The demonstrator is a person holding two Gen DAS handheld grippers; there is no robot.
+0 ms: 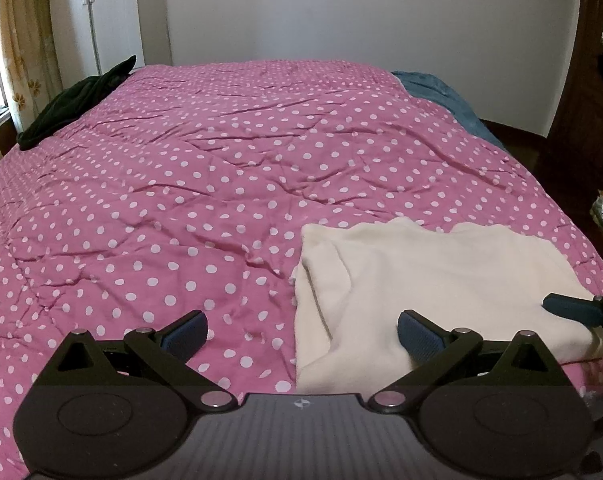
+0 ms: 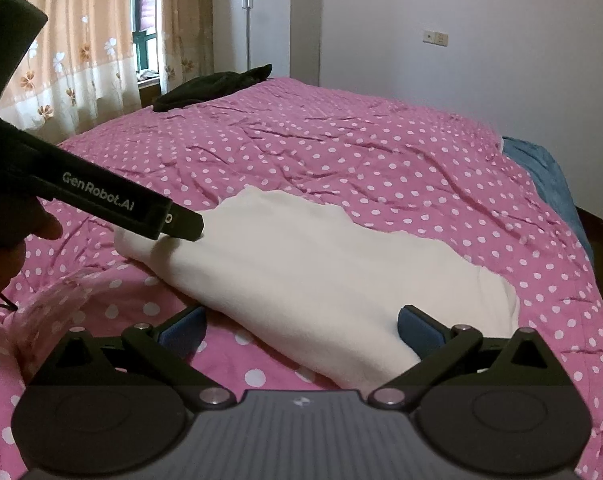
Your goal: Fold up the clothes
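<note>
A cream-white garment [image 1: 421,276] lies folded flat on the pink polka-dot bedspread [image 1: 205,168] near the bed's front right. My left gripper [image 1: 301,330] is open over the garment's left edge, one finger on the cloth and one over the bedspread. My right gripper [image 2: 301,326] is open at the garment's [image 2: 321,256] near edge, holding nothing. A fingertip [image 1: 569,308] of the right gripper shows at the far right of the left wrist view. The left gripper's body [image 2: 101,200] shows in the right wrist view, over the garment's left end.
A dark garment [image 1: 77,104] lies heaped at the bed's far left corner by the curtained window [image 2: 81,52]. A blue blanket [image 1: 441,92] hangs off the far right side. White wall behind; dark furniture [image 1: 597,80] at right.
</note>
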